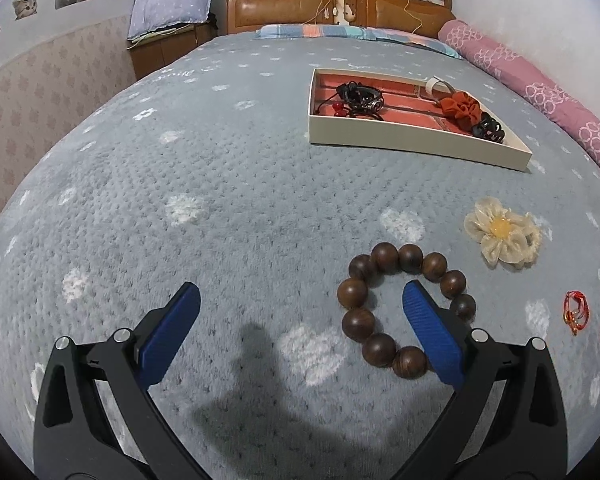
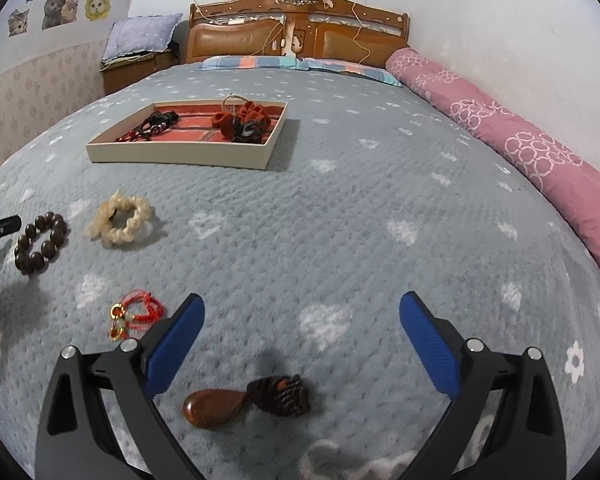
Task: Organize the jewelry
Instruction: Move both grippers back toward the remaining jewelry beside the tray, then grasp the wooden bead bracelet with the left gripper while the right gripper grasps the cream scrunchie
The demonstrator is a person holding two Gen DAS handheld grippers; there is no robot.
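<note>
The bed [image 1: 236,208] carries everything, under a soft grey blanket that will give way when a claw presses down. The tray [image 1: 400,142] stands toward the head of the bed and already holds dark cords, a red scrunchie and a black clip; its walls look stiff, like card.

Four loose pieces lie near the foot edge. The cream scrunchie [image 2: 120,220] is the largest: thin cloth, very light and soft, so a pinch anywhere on its ruffle should hold. Beside it lies the bead bracelet [image 1: 406,308], a ring of big wooden beads. I judge it the heaviest piece, hard and smooth, and it will hang loose on its string. A single round bead may slip out of the pads, so it is better to close across the ring or on the string between two beads.

The pendant [image 2: 214,406] with its dark knotted cord is smooth and drop-shaped; the knot gives the surer hold. The red string [image 2: 138,314] is thin, limp and almost flat on the blanket, so it is hardest to get under.

The left claw [image 1: 300,300] is spread wide and empty, one finger above the inside of the bead ring. The right claw [image 2: 302,312] is also spread and empty, above the pendant.
</note>
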